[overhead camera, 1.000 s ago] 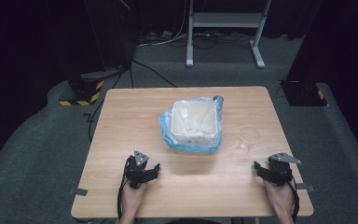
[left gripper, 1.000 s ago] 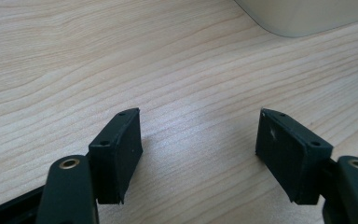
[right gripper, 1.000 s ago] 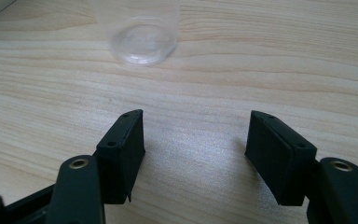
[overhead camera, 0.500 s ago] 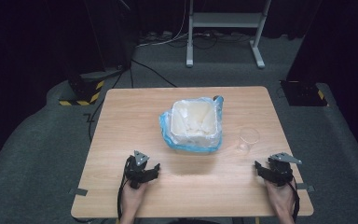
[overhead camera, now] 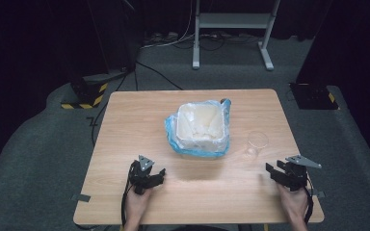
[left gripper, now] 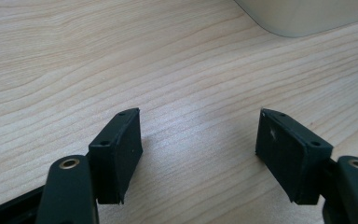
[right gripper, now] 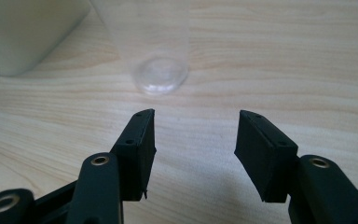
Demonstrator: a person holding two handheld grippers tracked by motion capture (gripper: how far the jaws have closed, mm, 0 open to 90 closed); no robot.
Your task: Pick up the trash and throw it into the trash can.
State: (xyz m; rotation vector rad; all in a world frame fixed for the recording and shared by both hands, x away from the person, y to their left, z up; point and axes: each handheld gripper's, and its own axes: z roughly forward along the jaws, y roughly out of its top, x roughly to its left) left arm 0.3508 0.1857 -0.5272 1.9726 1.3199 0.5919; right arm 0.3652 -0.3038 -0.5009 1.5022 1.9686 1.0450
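Observation:
A white bin (overhead camera: 179, 126) lined with a blue plastic bag (overhead camera: 171, 140) stands in the middle of the wooden table (overhead camera: 125, 125). To its right stands a clear plastic cup (overhead camera: 257, 143), upright. My left gripper (overhead camera: 149, 169) rests near the front edge, left of the bin, open with bare wood between its jaws (left gripper: 199, 116); the bin's base (left gripper: 303, 16) lies ahead of it. My right gripper (overhead camera: 274, 166) sits at the front right, open; its jaws have just been closing, and nothing is between them (right gripper: 196, 114). The cup (right gripper: 154, 46) stands a short way ahead of them, beside the bin's corner (right gripper: 23, 32).
Grey carpet surrounds the table. A white metal stand (overhead camera: 231, 21) and cables (overhead camera: 159, 41) lie behind it. A black box with yellow-black tape (overhead camera: 84, 94) sits on the floor at the back left, another dark box (overhead camera: 313, 94) at the right.

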